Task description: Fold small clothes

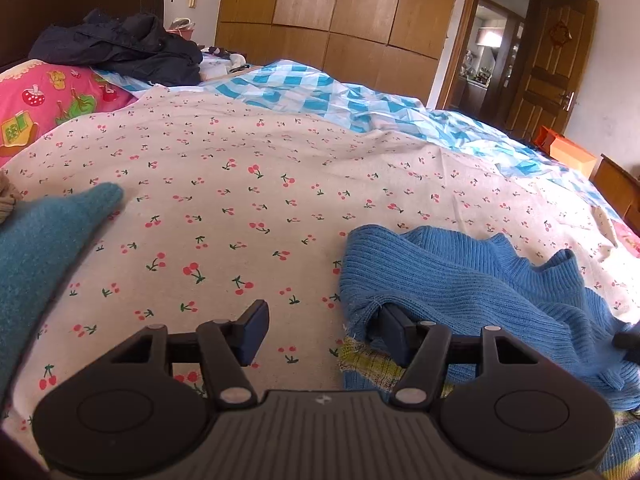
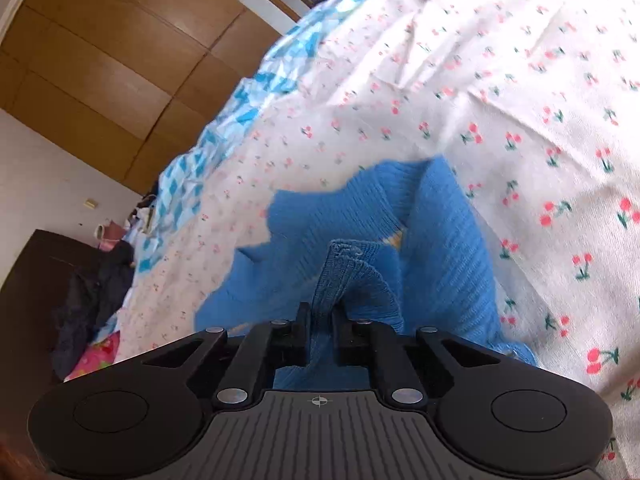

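The right gripper [image 2: 320,322] is clamped on a bunched edge of the blue knit sweater [image 2: 440,240]; the left gripper [image 1: 322,330] is spread wide, one finger tucked under the sweater's hem; the sweater is lain crumpled on the cherry-print sheet [image 1: 240,200], a teal garment [image 1: 44,252] well apart at left.

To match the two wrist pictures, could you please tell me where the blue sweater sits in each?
Left wrist: blue sweater lower right on the cherry sheet, its edge draped over the open left gripper's right finger.
Right wrist: sweater at centre, a fold clamped in the right gripper.
Shared landmark: wooden wardrobe.
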Motion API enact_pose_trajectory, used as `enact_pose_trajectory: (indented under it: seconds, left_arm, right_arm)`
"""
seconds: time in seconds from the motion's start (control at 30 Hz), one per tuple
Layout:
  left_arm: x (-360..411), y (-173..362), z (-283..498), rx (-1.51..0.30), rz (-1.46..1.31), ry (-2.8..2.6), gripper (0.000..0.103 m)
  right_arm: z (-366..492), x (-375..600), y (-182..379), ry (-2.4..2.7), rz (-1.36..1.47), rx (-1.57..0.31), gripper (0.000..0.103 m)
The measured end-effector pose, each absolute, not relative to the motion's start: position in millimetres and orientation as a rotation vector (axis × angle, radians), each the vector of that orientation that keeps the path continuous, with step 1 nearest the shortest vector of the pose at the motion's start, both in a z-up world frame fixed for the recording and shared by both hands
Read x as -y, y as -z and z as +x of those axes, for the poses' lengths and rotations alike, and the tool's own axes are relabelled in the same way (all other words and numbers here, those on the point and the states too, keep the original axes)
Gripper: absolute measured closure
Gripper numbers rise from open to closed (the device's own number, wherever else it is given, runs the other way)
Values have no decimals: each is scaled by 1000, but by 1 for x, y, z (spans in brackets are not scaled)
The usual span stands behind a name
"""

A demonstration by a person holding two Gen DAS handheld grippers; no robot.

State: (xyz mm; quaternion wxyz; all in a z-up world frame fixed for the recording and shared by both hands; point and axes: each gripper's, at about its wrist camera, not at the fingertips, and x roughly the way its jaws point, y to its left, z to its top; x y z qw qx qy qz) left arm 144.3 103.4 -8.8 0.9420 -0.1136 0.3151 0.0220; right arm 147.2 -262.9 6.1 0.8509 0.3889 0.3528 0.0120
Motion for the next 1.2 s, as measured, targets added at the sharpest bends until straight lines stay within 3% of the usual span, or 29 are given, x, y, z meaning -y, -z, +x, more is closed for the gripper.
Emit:
enact_pose_trajectory:
  seconds: [0.17, 0.33, 0.4, 0.63, 0.9, 1.03, 1.1, 1.2]
  left_arm:
    - [-103, 4, 141, -612, -246, -23, 37]
    - [-94, 12, 146, -672, -195, -20, 36]
    - [-92, 18, 149, -713, -161, -51, 35]
    - [-103, 16, 148, -699, -221, -70, 32]
    - [-103, 10, 145, -655, -231, -72, 32]
    - [-104, 9, 144, -637, -239, -71, 32]
    - [-105, 9, 144, -641, -242, -74, 32]
    - [-106, 13, 147, -666, -244, -82, 32]
  right_arm:
    - [127, 264, -42, -85, 754, -600, 94]
    - [126, 275, 19, 38, 727, -823, 89]
    - [120, 279, 30, 44, 804, -811, 89]
    - [115, 282, 7, 54, 746, -759, 76]
    - [122, 289, -12, 117, 598, -725, 76]
    - [150, 281, 2, 90, 549, -796, 69]
    - [155, 274, 9, 81, 514, -835, 72]
    - [150, 263, 7, 59, 439, -845, 92]
